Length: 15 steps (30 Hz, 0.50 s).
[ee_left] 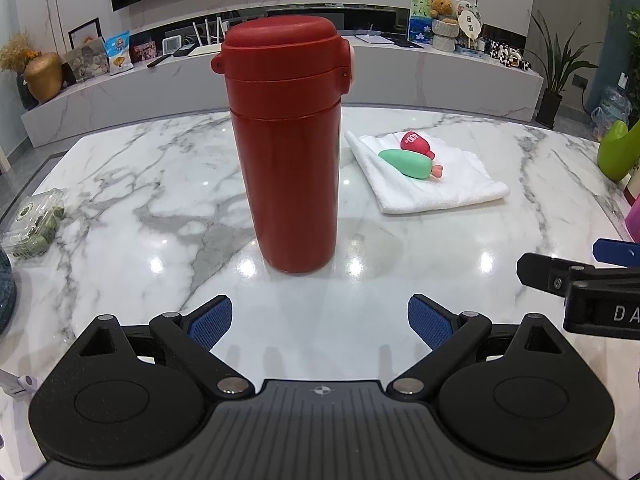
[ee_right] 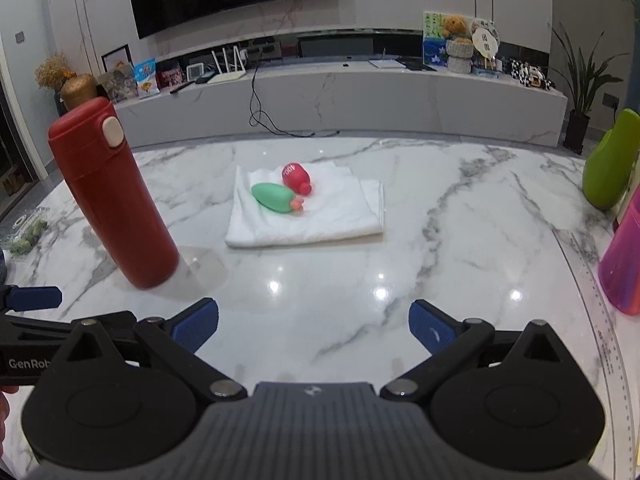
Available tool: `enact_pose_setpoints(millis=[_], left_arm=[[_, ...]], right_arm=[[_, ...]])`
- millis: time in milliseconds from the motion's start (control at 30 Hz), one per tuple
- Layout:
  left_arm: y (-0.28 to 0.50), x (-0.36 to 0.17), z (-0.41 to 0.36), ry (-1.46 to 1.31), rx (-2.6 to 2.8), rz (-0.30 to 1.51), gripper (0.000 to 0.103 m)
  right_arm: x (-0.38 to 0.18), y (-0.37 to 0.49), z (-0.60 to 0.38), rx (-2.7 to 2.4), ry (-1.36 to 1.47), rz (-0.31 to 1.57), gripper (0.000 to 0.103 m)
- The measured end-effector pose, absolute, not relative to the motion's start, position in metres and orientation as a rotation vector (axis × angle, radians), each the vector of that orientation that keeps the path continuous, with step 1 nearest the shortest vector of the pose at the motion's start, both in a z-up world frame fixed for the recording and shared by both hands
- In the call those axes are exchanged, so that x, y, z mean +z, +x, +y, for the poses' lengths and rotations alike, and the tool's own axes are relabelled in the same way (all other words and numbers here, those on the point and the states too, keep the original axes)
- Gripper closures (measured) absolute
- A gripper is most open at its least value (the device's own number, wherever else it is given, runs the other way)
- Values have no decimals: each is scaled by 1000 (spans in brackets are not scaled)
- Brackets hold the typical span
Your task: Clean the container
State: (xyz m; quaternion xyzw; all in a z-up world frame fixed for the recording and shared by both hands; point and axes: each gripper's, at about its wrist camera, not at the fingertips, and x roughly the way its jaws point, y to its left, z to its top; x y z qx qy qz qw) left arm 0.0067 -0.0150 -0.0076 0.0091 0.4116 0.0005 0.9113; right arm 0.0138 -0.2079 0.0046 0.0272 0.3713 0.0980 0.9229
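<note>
A tall red flask [ee_left: 290, 160] with its lid shut stands upright on the marble table [ee_left: 140, 220], straight ahead of my left gripper [ee_left: 320, 326], which is open and empty a short way in front of it. In the right wrist view the flask [ee_right: 114, 204] is at the left. My right gripper [ee_right: 314, 330] is open and empty, facing a folded white towel [ee_right: 312, 216]. On the towel lie a green toy [ee_right: 274, 197] and a red toy [ee_right: 296, 177]. The same towel [ee_left: 432, 184] shows right of the flask in the left wrist view.
A clear plastic box of green produce [ee_left: 34, 222] sits at the table's left edge. A lime-green object [ee_right: 610, 160] and a pink container [ee_right: 624, 264] stand at the right edge. The other gripper's fingers [ee_left: 560, 276] reach in from the right. A TV console runs behind the table.
</note>
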Motion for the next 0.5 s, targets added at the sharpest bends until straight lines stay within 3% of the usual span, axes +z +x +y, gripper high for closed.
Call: enact_pose_setpoints(millis=[167,300,400,500], left_arm=[[16,-9,-12,8,6,858,7],[21,-12,-10,19,15,865,7],[26,-16,-8,26,18,879,7],[29,-18,-6,28,14,884,7]], right_arm=[[10,29,-199,254,6,706,4],[14,47,-189,303,-37,675,12],[13,64,-184,338,-57,670,26],[12,84,-176,365,-91,651,29]])
